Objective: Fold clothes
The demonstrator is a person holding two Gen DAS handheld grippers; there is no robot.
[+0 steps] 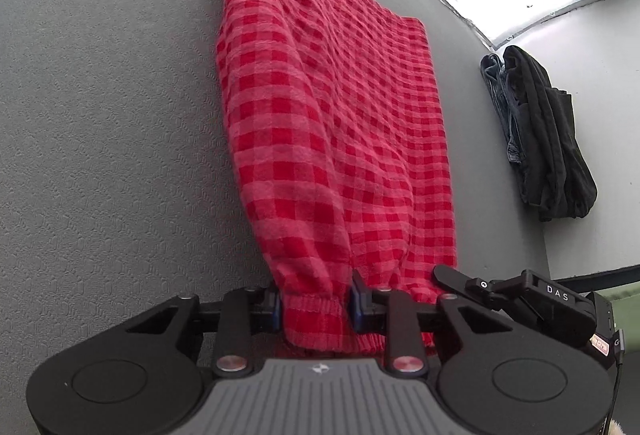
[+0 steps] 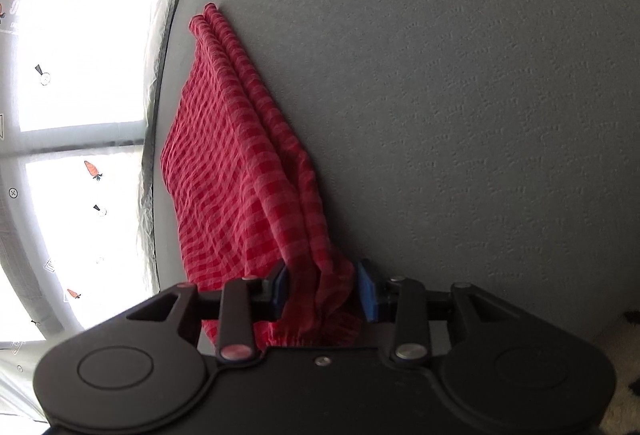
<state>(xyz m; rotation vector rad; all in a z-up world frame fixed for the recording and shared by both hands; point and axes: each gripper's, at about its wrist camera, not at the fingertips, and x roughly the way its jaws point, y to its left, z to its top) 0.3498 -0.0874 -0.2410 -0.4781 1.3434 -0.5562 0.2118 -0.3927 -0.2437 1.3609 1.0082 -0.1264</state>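
A red and pink checked garment (image 1: 332,123) with an elastic waistband lies stretched over the grey textured table (image 1: 108,107). My left gripper (image 1: 316,305) is shut on the waistband at its near end. In the right wrist view the same garment (image 2: 236,171) runs away from me toward the table's far edge, bunched into folds. My right gripper (image 2: 326,289) is shut on the gathered waistband, blue pads (image 2: 367,289) pressing the cloth from both sides. The right gripper also shows in the left wrist view (image 1: 520,295) just right of the left one.
A pile of dark folded clothes (image 1: 548,139) with a denim piece lies at the table's right side. The table edge (image 2: 160,139) runs close beside the garment, with a bright patterned sheet (image 2: 80,75) beyond it. Grey table surface (image 2: 460,115) spreads to the right.
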